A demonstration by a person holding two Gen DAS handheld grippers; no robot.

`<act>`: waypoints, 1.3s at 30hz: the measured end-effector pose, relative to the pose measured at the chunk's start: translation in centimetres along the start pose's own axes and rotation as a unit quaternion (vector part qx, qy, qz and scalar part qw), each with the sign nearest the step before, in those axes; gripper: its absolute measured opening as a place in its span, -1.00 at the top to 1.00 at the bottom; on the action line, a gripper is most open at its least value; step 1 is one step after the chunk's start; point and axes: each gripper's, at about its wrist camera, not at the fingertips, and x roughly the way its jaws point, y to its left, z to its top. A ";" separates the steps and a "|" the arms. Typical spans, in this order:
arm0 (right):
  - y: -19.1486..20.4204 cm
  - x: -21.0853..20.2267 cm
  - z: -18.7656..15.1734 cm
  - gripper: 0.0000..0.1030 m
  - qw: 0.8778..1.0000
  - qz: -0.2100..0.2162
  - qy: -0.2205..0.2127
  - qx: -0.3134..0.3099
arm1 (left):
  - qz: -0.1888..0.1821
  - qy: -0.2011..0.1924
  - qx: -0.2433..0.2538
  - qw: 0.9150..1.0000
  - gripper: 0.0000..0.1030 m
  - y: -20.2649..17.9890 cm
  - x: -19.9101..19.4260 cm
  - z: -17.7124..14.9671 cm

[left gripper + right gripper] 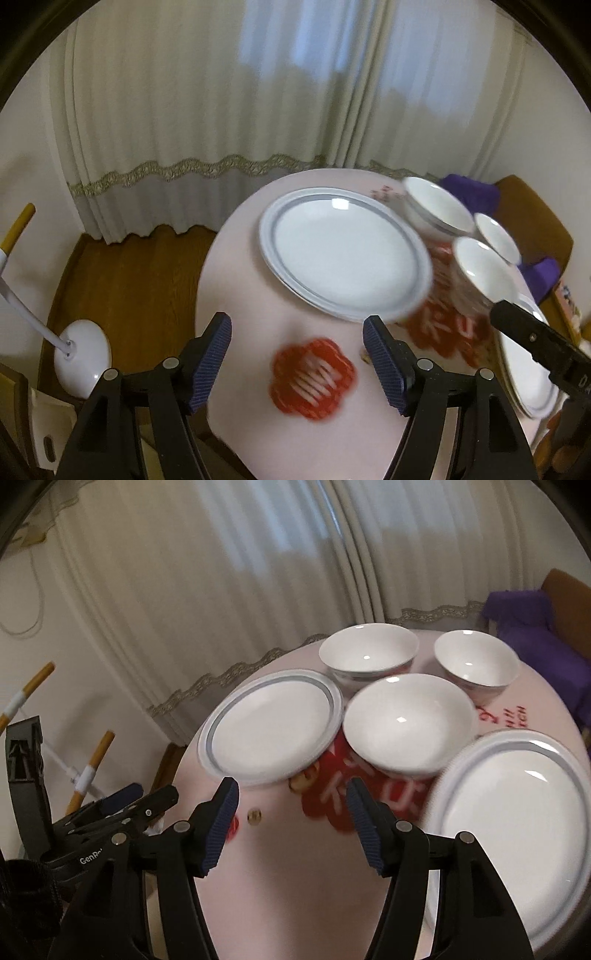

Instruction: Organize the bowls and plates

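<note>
White plates and bowls are sitting on the table (280, 867); the left plate (343, 254) is lying just ahead of the left gripper (297, 365), both grippers gaping empty, right gripper (291, 827) facing the nearest bowl (406, 723).

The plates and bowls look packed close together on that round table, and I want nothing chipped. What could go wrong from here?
1. The near bowl sits tight between the left plate and the right plate; open jaws reaching for it could knock a rim.
2. The right plate seems to lie near the table edge; a nudge might slide it off.
3. Both views are blurred, so aiming either gripper is harder.
</note>
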 end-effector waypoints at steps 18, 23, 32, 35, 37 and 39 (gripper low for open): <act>-0.5 7.4 -0.2 -0.22 0.998 -0.049 -0.005 0.050 | -0.024 0.067 -0.028 0.997 0.50 3.0 10.8 5.9; -0.3 8.5 -0.1 -0.32 0.997 -0.052 -0.005 0.058 | -0.031 0.062 -0.035 0.997 0.55 3.1 12.1 6.0; -0.6 10.0 0.3 -0.34 0.994 -0.056 -0.004 0.097 | -0.023 0.059 -0.018 0.998 0.52 3.0 13.2 6.8; -1.0 10.6 0.3 -0.37 0.993 -0.049 -0.002 0.108 | -0.023 0.059 -0.006 0.998 0.49 2.8 13.8 7.2; -0.9 10.7 0.4 -0.37 0.993 -0.049 -0.008 0.105 | -0.022 0.057 0.001 0.998 0.48 2.7 14.1 7.6; -0.8 11.2 0.5 -0.37 0.994 -0.043 -0.008 0.103 | -0.026 0.054 0.003 0.998 0.46 2.6 14.5 7.8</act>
